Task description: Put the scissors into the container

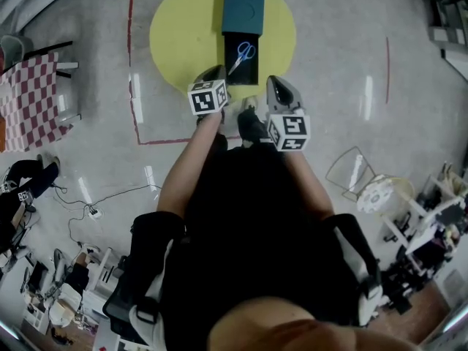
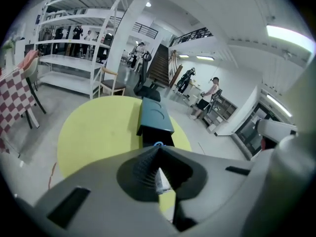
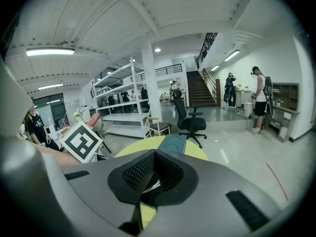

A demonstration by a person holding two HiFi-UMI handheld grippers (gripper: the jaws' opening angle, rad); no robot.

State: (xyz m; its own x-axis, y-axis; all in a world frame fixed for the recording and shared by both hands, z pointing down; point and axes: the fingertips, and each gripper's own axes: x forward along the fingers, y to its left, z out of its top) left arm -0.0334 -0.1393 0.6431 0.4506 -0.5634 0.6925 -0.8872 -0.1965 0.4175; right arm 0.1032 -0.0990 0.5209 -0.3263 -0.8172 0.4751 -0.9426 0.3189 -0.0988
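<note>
Blue-handled scissors (image 1: 243, 55) lie in a black open tray (image 1: 251, 74) that adjoins a teal box (image 1: 243, 7) on a yellow floor circle (image 1: 183, 28). My left gripper (image 1: 216, 73) hovers just on the near side of the tray, shut, nothing between its tips. My right gripper (image 1: 276, 83) is beside it to the right, also shut and empty. In the left gripper view the closed tips (image 2: 157, 147) point at the teal box (image 2: 154, 115), and a bit of blue scissors handle (image 2: 158, 144) peeks over them. The right gripper view shows closed jaws (image 3: 154, 153) below the box (image 3: 173, 143).
A red line (image 1: 131, 64) runs along the floor left of the circle. A checkered cloth table (image 1: 29, 97) stands at far left, a wire frame (image 1: 351, 170) at right. Cables and clutter sit at lower left and lower right. White shelving (image 2: 74, 58) and people stand far off.
</note>
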